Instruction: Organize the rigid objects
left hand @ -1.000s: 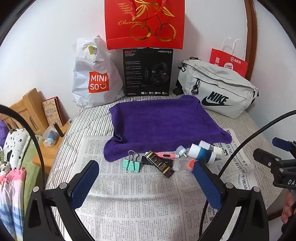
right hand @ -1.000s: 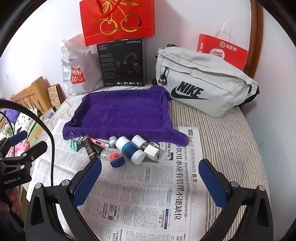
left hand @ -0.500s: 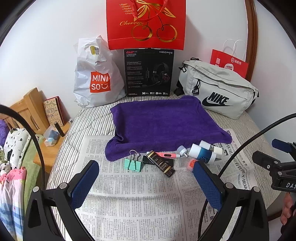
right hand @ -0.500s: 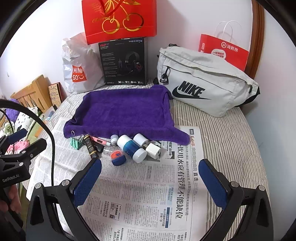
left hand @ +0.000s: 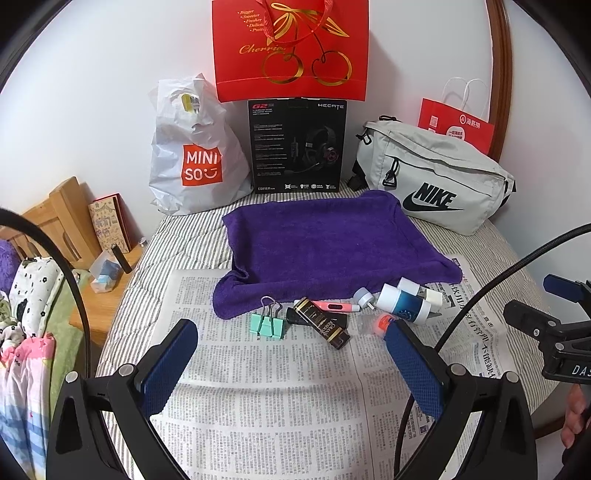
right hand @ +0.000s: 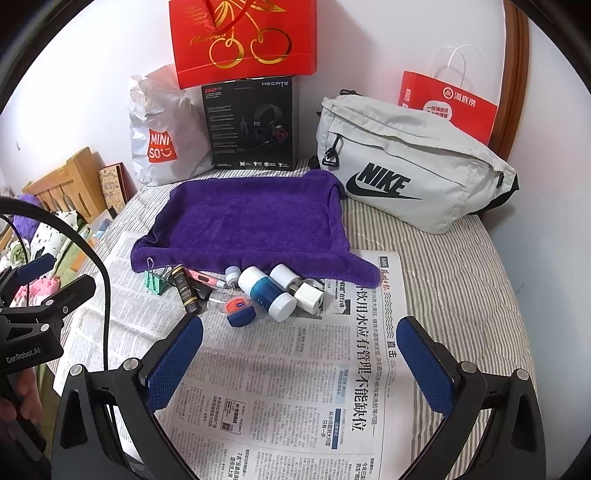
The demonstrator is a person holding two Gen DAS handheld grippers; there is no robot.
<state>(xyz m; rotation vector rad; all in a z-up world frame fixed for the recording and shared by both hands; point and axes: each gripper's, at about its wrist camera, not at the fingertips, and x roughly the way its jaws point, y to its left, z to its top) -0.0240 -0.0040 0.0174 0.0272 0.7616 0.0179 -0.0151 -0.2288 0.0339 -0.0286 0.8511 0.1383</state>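
Along the purple towel (left hand: 328,240) front edge, small items (right hand: 258,291) clustered, both grippers' fingers (left hand: 166,365) spread over bare newspaper (right hand: 295,387).

On the newspaper (right hand: 295,387): 1 green binder clip (left hand: 266,325), 1 black-gold tube (left hand: 322,322), 1 pink pen-like stick (left hand: 334,306), 1 blue-white bottle (right hand: 266,293), 1 white charger plug (right hand: 309,297), 1 orange-blue correction tape (right hand: 240,312). Behind them: 1 purple towel (right hand: 251,218), 1 headset box (right hand: 251,123), 1 grey waist bag (right hand: 413,162). Bags at the wall: 2 red paper bags (right hand: 243,35) (right hand: 448,105), 1 white plastic bag (right hand: 162,129); small white caps in the pile too cluttered to count
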